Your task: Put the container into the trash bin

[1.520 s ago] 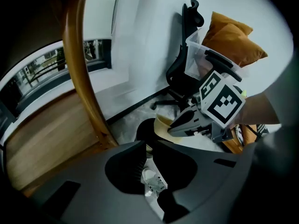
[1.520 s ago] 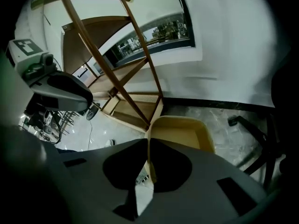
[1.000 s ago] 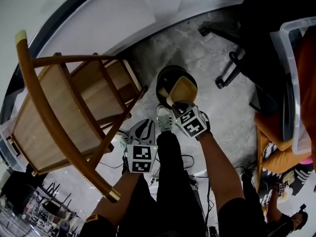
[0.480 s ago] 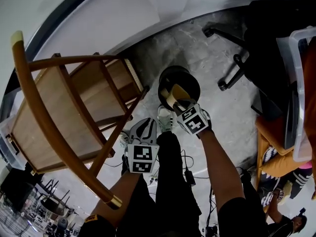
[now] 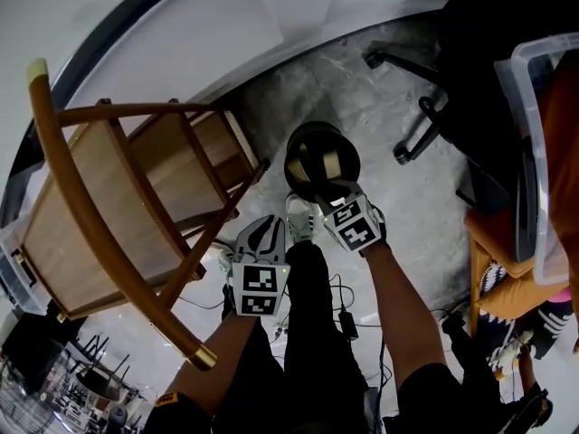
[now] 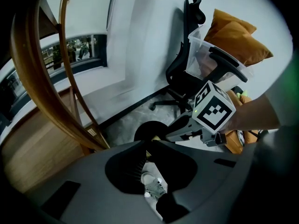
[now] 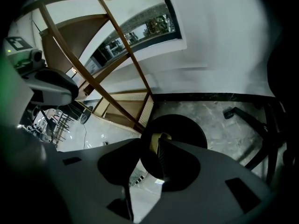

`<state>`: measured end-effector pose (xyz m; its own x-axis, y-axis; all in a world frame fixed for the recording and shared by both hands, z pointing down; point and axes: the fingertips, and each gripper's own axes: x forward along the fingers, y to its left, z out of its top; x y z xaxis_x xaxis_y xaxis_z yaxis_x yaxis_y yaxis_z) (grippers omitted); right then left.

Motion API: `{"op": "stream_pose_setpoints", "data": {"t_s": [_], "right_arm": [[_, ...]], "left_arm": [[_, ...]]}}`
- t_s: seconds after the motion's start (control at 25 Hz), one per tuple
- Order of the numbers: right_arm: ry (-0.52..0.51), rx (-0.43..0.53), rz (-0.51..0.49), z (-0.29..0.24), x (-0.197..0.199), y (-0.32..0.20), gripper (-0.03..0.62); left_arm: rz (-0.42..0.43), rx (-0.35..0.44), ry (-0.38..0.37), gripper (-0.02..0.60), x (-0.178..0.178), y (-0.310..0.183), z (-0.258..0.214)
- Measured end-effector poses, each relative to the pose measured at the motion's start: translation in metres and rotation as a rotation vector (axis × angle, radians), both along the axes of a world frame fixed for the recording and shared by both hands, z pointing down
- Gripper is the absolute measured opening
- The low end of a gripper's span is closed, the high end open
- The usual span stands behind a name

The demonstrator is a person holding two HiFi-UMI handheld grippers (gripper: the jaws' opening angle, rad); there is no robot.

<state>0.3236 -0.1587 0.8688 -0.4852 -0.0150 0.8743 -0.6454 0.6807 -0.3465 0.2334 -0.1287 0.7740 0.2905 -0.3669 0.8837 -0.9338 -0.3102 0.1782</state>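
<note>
Since a second ago the tan container (image 5: 336, 163) has left the right gripper (image 5: 327, 188). Then it stood tipped up at the mouth of the black trash bin (image 5: 298, 148); now it lies down inside, toward the bin's three o'clock side. That gripper hangs just over the near rim as before. Its jaws are opening, with the container showing past the tips and neither pad on it. The left gripper (image 5: 268, 229) has not shifted. It is held at seven o'clock of the bin, beside a pale shoe (image 5: 300, 217), its jaws drawn together at the tips with nothing in them. Underfoot is a grey mottled floor (image 5: 380, 107), running to a white wall (image 5: 226, 34) with a dark skirting strip at twelve o'clock. A wooden chair (image 5: 99, 202) fills the nine o'clock side, its nearest leg coming close beside the bin. At two o'clock a black office chair (image 5: 425, 125) spreads its wheeled base, and at three o'clock a clear plastic tub (image 5: 529, 61) sits at the edge of sight. Cables (image 5: 346, 319) trail on the floor at six o'clock, behind the feet. Bare floor lies from the bin round to one o'clock, between it and the office chair's base. The nine o'clock side is tight against the wooden chair.
</note>
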Motion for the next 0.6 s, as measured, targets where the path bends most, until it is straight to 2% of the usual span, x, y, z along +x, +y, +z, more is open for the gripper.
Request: {"op": "stream_pose_setpoints", "data": {"t_s": [0.32, 0.6], "right_arm": [[-0.007, 0.100, 0.077, -0.048, 0.012, 0.006, 0.125], [-0.024, 0.233, 0.235, -0.116, 0.017, 0.016, 0.040]], "left_arm": [[0.018, 0.031, 0.012, 0.041, 0.014, 0.008, -0.019], [0.030, 0.083, 0.047, 0.041, 0.022, 0.021, -0.054]]}}
